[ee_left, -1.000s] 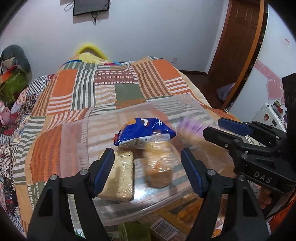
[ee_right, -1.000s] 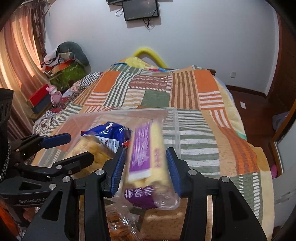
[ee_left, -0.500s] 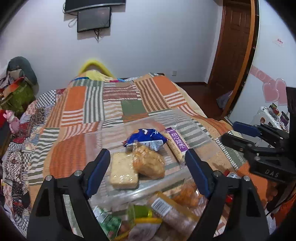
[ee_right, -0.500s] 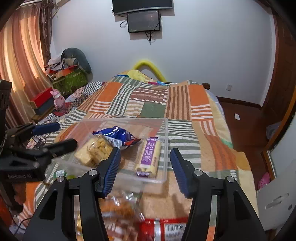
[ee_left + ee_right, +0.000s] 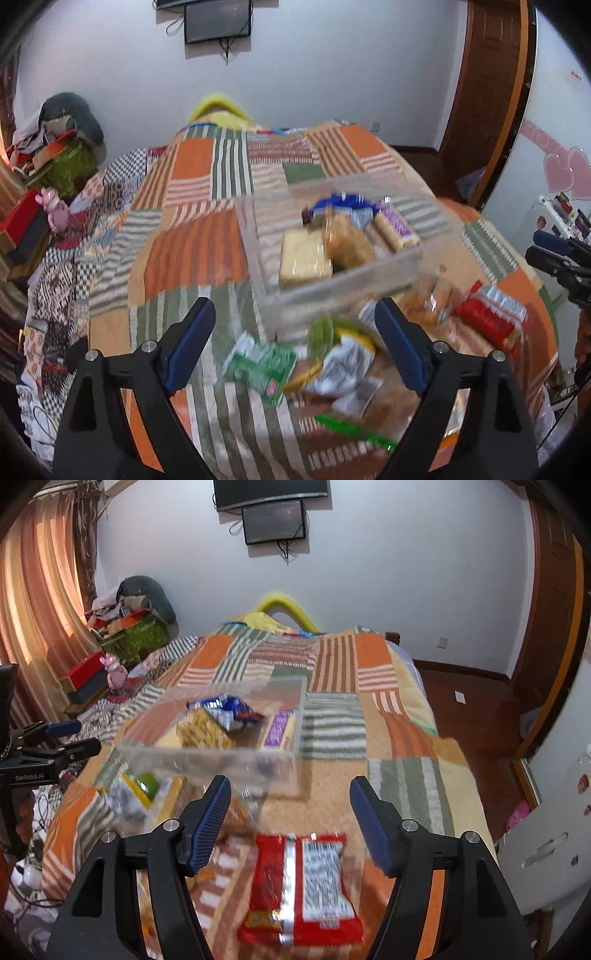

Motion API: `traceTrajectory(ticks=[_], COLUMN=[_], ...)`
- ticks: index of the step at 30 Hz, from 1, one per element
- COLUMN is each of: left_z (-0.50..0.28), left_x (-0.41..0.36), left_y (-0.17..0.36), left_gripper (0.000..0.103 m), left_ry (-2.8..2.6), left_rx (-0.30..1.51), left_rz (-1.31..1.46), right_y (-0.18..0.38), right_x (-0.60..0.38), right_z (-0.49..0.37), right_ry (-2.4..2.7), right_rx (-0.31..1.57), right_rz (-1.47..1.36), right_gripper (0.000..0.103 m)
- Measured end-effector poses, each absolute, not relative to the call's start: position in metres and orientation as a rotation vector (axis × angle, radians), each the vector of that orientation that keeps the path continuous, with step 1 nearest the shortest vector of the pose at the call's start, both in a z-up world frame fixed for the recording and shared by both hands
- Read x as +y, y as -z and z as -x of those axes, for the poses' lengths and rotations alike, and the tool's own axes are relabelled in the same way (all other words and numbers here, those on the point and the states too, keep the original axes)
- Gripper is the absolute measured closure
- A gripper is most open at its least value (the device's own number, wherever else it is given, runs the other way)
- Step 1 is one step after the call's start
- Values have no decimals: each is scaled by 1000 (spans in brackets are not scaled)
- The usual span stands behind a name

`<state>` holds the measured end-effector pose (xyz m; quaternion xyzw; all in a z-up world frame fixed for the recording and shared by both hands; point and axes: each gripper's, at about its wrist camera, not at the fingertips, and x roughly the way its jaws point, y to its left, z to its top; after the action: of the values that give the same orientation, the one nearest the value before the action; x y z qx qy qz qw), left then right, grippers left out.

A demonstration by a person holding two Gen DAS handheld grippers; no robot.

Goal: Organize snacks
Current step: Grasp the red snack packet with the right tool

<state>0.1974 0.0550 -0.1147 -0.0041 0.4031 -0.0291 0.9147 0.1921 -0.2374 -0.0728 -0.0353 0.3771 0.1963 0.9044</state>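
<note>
Snacks sit in two groups on the patchwork quilt (image 5: 373,686): several already lie inside the clear plastic bin (image 5: 207,760), and the rest are loose on the quilt along the bin's near side, toward the bed's near edge. Inside the bin are a blue packet (image 5: 225,710), a purple-labelled bar (image 5: 280,727) against the right wall, a pale cracker block (image 5: 304,254) and a golden puffed snack (image 5: 347,242), lying close together, probably so more will fit. Outside it wait a red packet (image 5: 299,878), a green wrapper (image 5: 262,367) and a white-and-yellow bag (image 5: 343,363). The right gripper (image 5: 290,819) hangs spread wide and empty directly above the red packet, which lies between its fingers as seen from the wrist, suggesting that packet is the next pick. The left gripper (image 5: 295,343) is likewise wide apart and holds nothing, hovering above the green wrapper and the bag. Both views are motion-blurred, so label details are unreadable.
</note>
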Motion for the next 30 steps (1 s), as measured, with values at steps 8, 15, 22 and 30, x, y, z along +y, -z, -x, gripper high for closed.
traceTrajectory(ticks=[8, 15, 22, 30], left_z=[-187, -194, -204, -201], left_x=[47, 44, 40, 37], left_y=[165, 185, 196, 196], left_gripper=[14, 14, 15, 47], left_ry=[93, 100, 95, 157], left_rx=[925, 954, 967, 974], left_rz=[28, 101, 147, 184], right_y=[110, 137, 155, 155], right_x=[-245, -244, -241, -243], right_z=[-179, -178, -181, -180], right_ry=[-407, -400, -399, -407], right_rx=[877, 950, 997, 984], right_rz=[63, 59, 49, 33], right_gripper=[28, 19, 19, 31])
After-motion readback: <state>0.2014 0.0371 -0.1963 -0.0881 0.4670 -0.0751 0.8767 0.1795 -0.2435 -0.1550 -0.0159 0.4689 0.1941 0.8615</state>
